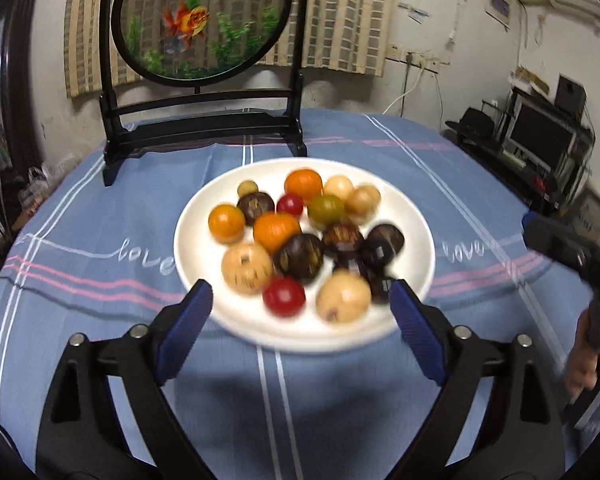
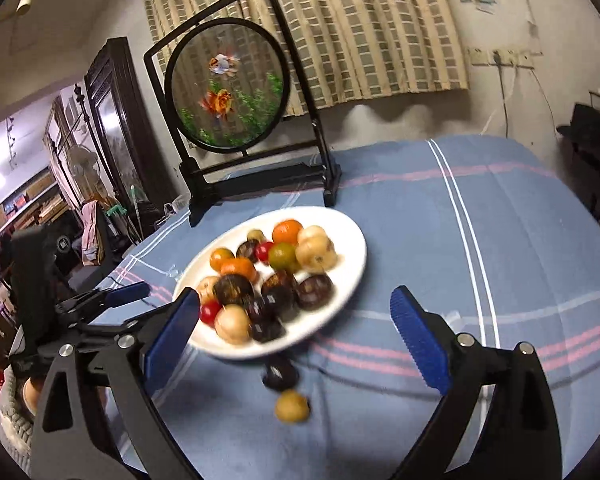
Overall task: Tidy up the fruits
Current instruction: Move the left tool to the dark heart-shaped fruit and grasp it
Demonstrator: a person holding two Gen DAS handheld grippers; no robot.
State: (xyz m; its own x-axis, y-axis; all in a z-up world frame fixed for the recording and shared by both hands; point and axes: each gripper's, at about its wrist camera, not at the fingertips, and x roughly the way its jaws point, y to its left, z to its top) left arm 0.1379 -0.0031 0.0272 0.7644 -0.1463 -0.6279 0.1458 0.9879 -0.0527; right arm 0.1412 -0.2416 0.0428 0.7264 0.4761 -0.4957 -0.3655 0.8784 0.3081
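The table (image 1: 100,216) fills both views, covered by a blue cloth with white and pink stripes and the word "love" stitched on it. At its far edge stands a black framed round screen (image 1: 202,20) painted with goldfish and green plants, in front of a checked curtain (image 2: 340,20).

A white plate (image 1: 204,308) sits in the middle of the table, near the foot of the screen's stand. It holds a heap of small round fruits (image 1: 300,236): orange, dark brown, pale tan, red and one greenish, packed so that most touch a neighbour.

The left hand-held gripper (image 1: 300,304) hovers over the near rim of the plate with its blue fingers wide apart and nothing between them. The right hand-held gripper (image 2: 296,312) is likewise spread wide and grips nothing; its left finger overlaps the plate's near-left rim in its own view.

In the right wrist view two fruits lie off the plate on the cloth, just in front of its near rim: a dark fruit (image 2: 280,374) and, just beside it and nearer the camera, a tan fruit (image 2: 292,406). Both are blurred
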